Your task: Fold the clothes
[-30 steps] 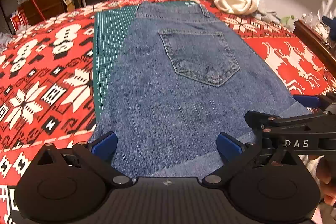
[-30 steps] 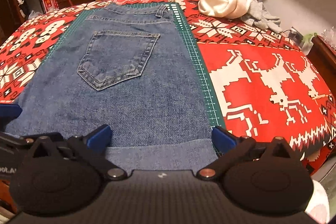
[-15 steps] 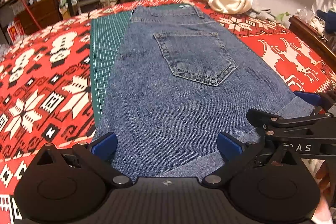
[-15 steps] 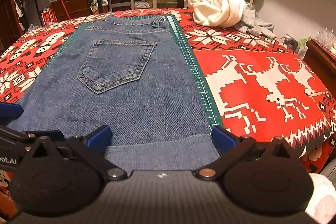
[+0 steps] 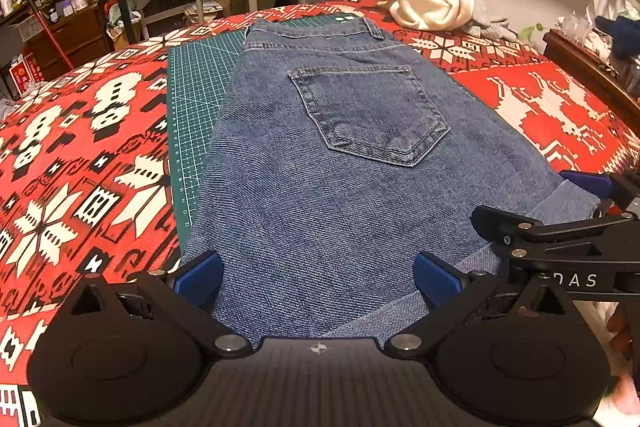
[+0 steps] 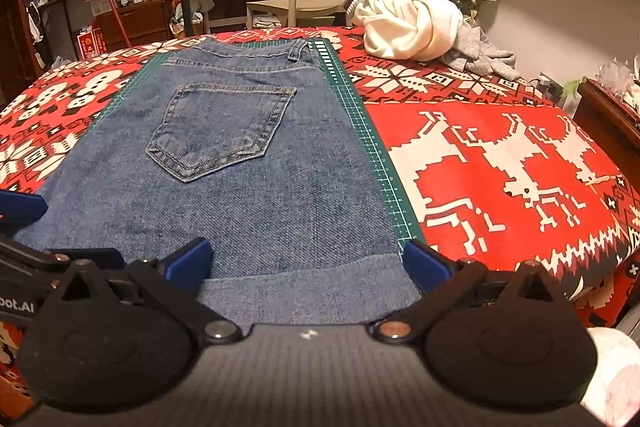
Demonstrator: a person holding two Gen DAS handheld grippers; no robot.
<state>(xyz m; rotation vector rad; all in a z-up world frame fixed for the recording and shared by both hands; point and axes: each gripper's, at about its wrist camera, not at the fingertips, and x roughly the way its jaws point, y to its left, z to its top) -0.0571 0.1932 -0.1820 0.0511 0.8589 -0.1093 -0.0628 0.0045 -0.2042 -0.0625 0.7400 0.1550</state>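
The pair of blue denim jeans (image 5: 328, 187) lay flat on a green cutting mat with a white grid (image 5: 196, 99), and the mat lay on a desk covered with a red cloth with white knitted-style patterns (image 5: 80, 155). The jeans seemed already folded in half along their length, because only one back pocket (image 6: 220, 131) faced up. The long axis of the jeans ran straight away from both cameras: the waistband (image 5: 312, 31) pointed to the far edge of the desk, and the near end, where a lighter band of denim was turned over, lay directly under the claws. The left claw (image 5: 318, 281) stood wide, with its blue fingers (image 5: 198, 277) on the two sides of the near left part of the jeans, and it held nothing. The right claw (image 6: 306, 263) was also wide and held nothing; it was over the near right corner, close to the ruler edge of the mat. The two claws were just beside each other, and both were equally near to the near end. Probably the next move was to close on this end and carry it forward to the waistband. A crumpled cream-white garment (image 6: 408, 23) waited at the far right side, well apart from the jeans.
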